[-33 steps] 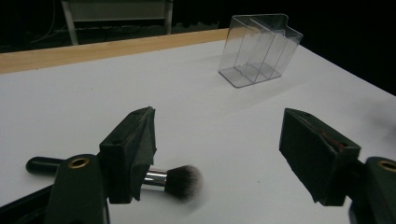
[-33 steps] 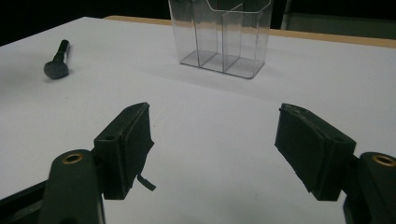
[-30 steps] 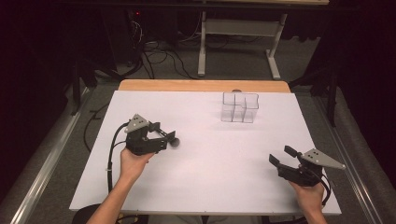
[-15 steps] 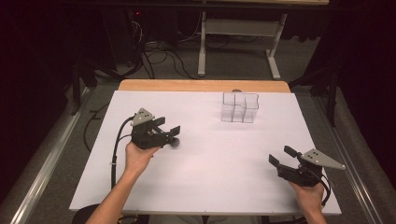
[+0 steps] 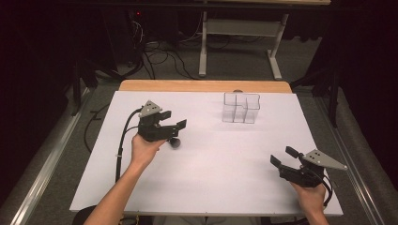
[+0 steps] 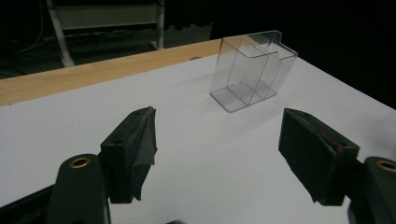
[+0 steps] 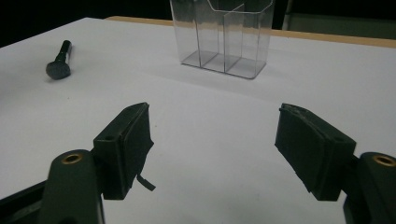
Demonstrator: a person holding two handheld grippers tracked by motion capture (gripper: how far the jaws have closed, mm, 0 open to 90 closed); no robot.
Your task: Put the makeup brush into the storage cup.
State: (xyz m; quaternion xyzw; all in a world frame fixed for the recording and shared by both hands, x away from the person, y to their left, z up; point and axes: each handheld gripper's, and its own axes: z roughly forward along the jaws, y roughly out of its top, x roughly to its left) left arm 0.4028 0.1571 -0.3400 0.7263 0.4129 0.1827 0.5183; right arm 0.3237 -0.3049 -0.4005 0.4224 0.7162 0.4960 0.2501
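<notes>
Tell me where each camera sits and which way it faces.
High view: above the person's side, looking forward and down at the table; forearms and both tongs.
Left gripper view: on the left tongs, facing the clear organizer; open jaws.
Right gripper view: on the right tongs, facing the same organizer; open jaws.
</notes>
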